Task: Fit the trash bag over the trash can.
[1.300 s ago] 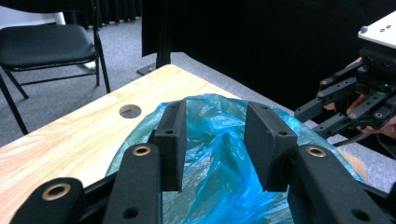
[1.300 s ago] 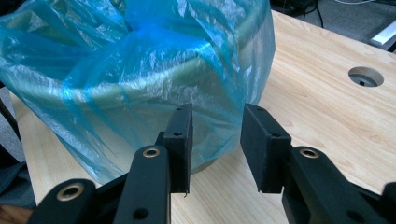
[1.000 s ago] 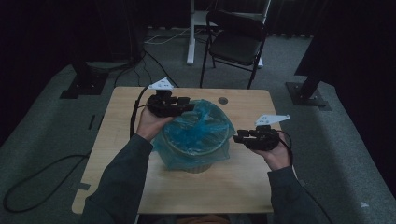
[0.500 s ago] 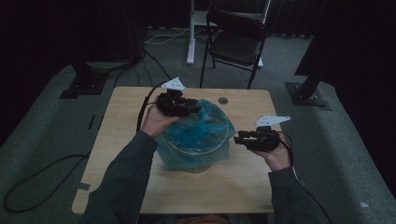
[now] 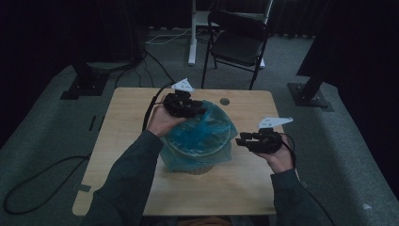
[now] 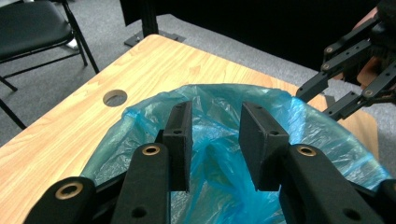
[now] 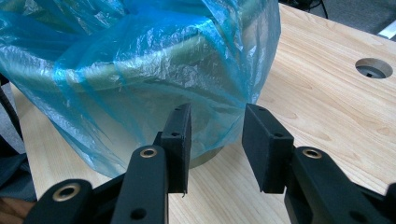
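Centrally on the wooden desk [image 5: 122,141] stands a round bin [image 5: 200,165] lined with a blue plastic bag [image 5: 207,129], whose edges drape over the rim and down the sides. Over its far-left rim hovers the left gripper [image 5: 200,109] — its jaws have just been closing, still apart, with crumpled bag film below them and nothing pinched. Just beside the bin's right side the right gripper [image 5: 240,141] points at the draped bag — jaws apart, holding nothing.

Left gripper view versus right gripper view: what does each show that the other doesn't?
Left gripper view: the bag's open mouth from above, the other claw beyond it, a chair. Right gripper view: the bin's side wall through the bag and its foot on the table. Both: blue bag, wooden table with its round hole, open jaws with a gap between them.
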`<state>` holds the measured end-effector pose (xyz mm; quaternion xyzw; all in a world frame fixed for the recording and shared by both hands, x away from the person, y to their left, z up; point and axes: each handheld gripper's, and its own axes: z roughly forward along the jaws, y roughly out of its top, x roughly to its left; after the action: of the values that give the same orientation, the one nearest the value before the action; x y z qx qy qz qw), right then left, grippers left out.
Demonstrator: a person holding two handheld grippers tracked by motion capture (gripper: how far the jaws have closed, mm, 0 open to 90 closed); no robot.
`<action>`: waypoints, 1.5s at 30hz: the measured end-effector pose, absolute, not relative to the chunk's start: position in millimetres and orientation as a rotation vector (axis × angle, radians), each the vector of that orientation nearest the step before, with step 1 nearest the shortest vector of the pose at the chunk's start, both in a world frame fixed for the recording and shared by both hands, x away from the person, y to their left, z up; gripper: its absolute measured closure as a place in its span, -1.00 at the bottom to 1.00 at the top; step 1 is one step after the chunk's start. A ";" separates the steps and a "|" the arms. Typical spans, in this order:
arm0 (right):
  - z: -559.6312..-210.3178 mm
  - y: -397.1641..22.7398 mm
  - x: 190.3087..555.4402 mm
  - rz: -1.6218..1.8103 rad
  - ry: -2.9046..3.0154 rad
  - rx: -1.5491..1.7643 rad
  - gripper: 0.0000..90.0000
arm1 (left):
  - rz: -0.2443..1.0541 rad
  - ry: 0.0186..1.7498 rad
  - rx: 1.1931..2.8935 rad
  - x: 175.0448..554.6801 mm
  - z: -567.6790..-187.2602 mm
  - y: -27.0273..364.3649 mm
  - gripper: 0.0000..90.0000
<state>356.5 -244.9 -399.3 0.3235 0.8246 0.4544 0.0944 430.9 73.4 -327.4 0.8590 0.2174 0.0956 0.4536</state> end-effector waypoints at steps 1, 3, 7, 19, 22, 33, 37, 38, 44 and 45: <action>-399.3 -245.0 356.5 1.347 2.447 0.959 0.38 | 0.236 0.534 2.126 431.3 -328.0 72.6 0.44; -399.4 -245.1 356.3 1.347 2.447 0.959 0.38 | 0.241 0.533 2.138 431.6 -328.6 71.2 0.44; -399.6 -245.0 356.3 1.347 2.448 0.959 0.38 | 0.248 0.527 2.151 431.6 -329.4 69.0 0.44; -399.8 -243.5 355.8 1.349 2.457 0.947 0.36 | 0.272 0.513 2.213 431.5 -333.5 60.4 0.44; -398.4 -243.9 355.6 1.351 2.431 0.960 0.28 | 0.277 0.512 2.231 432.4 -335.5 57.6 0.44; -393.6 -239.3 363.8 1.338 2.451 0.923 0.11 | 0.278 0.507 2.252 434.3 -337.9 54.6 0.42; -395.1 -234.0 365.9 1.304 2.462 0.892 0.02 | 0.275 0.514 2.245 434.3 -338.7 53.7 0.42; -395.6 -232.6 366.9 1.290 2.452 0.885 0.02 | 0.278 0.508 2.255 434.5 -338.6 54.0 0.42; -397.2 -226.1 375.2 1.255 2.473 0.845 -0.05 | 0.280 0.510 2.256 434.9 -338.9 54.1 0.41; -397.7 -224.1 376.1 1.249 2.485 0.822 0.02 | 0.280 0.510 2.257 435.0 -339.2 53.9 0.41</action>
<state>376.1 -224.1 -397.7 0.2813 0.8507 0.4275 0.1203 435.0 53.9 -339.2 0.8899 0.2011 0.1103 0.3942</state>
